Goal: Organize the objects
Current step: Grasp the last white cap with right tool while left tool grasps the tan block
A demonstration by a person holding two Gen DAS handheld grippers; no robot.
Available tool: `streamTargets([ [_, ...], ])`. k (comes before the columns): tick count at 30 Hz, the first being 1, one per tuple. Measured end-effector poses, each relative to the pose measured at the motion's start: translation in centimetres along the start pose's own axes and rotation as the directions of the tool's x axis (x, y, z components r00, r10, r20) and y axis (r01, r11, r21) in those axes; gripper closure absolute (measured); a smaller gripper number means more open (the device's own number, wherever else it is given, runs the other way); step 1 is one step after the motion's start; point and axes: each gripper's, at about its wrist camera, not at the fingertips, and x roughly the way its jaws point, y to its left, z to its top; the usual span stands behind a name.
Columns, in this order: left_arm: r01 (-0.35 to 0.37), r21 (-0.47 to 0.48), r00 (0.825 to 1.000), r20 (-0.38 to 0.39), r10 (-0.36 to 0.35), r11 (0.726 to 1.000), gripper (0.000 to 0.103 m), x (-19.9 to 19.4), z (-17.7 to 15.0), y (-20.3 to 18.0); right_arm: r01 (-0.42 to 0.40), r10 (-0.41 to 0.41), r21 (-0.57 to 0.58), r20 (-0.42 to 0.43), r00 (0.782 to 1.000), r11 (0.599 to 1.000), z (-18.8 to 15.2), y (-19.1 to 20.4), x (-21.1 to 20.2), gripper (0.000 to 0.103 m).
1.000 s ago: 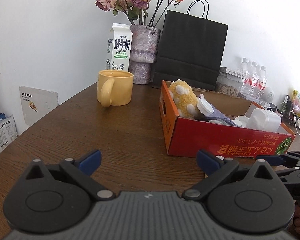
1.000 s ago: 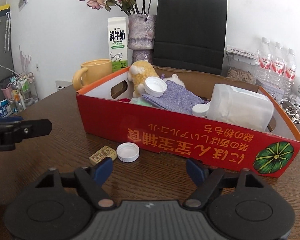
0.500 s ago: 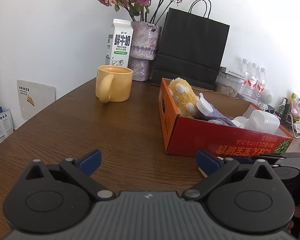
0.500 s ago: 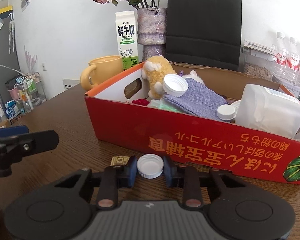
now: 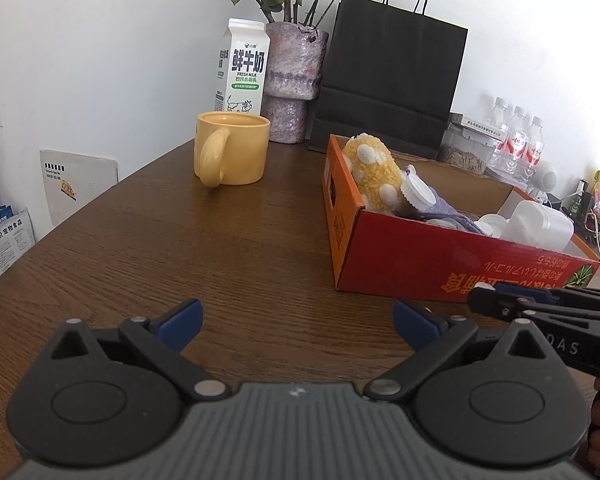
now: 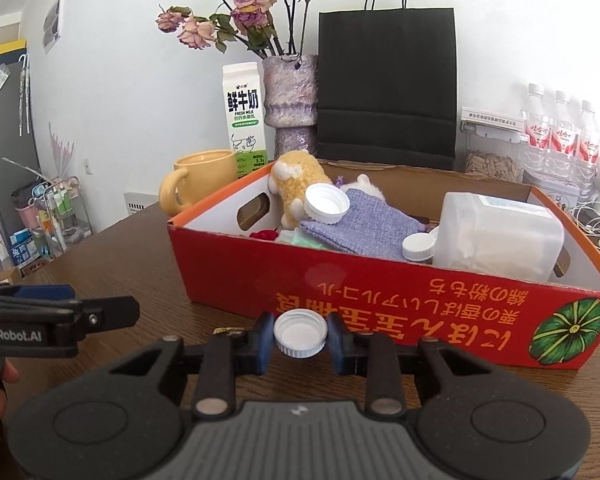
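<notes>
My right gripper [image 6: 300, 339] is shut on a white bottle cap [image 6: 300, 338] and holds it just in front of the red cardboard box [image 6: 380, 300]. The box holds a yellow plush toy [image 6: 296, 184], another white cap [image 6: 327, 203], a purple cloth pouch [image 6: 364, 226] and a clear plastic jug [image 6: 500, 236]. A small tan item [image 6: 226, 331] lies on the table left of the cap, mostly hidden. My left gripper [image 5: 298, 322] is open and empty over the bare wood, left of the box [image 5: 440, 260]. The right gripper's fingers [image 5: 500, 300] show at the right edge there.
A yellow mug [image 5: 230, 154], a milk carton [image 5: 244, 68], a purple vase of dried roses [image 5: 294, 80] and a black paper bag [image 5: 388, 68] stand at the back of the wooden table [image 5: 180, 248]. Water bottles [image 6: 560, 140] stand at the back right.
My right gripper moved forward, closed on the white cap that lay before the box, and lifted it off the table. The left gripper stayed open and shifted only slightly.
</notes>
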Motion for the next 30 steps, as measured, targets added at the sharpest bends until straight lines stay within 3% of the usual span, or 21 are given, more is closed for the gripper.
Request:
streamTargets([
  [10, 0.021, 0.092, 0.998, -0.058, -0.016, 0.996, 0.0, 1.7, 0.1, -6.2, 0.043, -0.047, 0.059, 0.073, 0.996, 0.997, -0.3, -4.1, -3.0, 0.075],
  [19, -0.04, 0.113, 0.994, -0.094, 0.051, 0.993, 0.0, 3.7, 0.1, -9.9, 0.062, -0.076, 0.106, 0.131, 0.988, 0.992, -0.5, -7.2, -5.4, 0.075],
  [21, -0.049, 0.111, 0.993, -0.102, 0.061, 0.993, 0.004, 4.0, -0.1, -10.2, 0.059, -0.074, 0.108, 0.139, 0.987, 0.992, -0.6, -7.5, -5.8, 0.075],
  [27, -0.065, 0.129, 0.991, -0.11, 0.08, 0.989, 0.034, 4.3, -0.6, -11.2, 0.042, -0.058, 0.099, 0.156, 0.986, 0.994, -0.6, -7.4, -6.5, 0.075],
  [30, -0.073, 0.139, 0.991, -0.097, 0.087, 0.988, 0.06, 4.2, -0.6, -11.5, 0.036, -0.05, 0.091, 0.167, 0.985, 0.995, -0.7, -7.2, -6.9, 0.075],
])
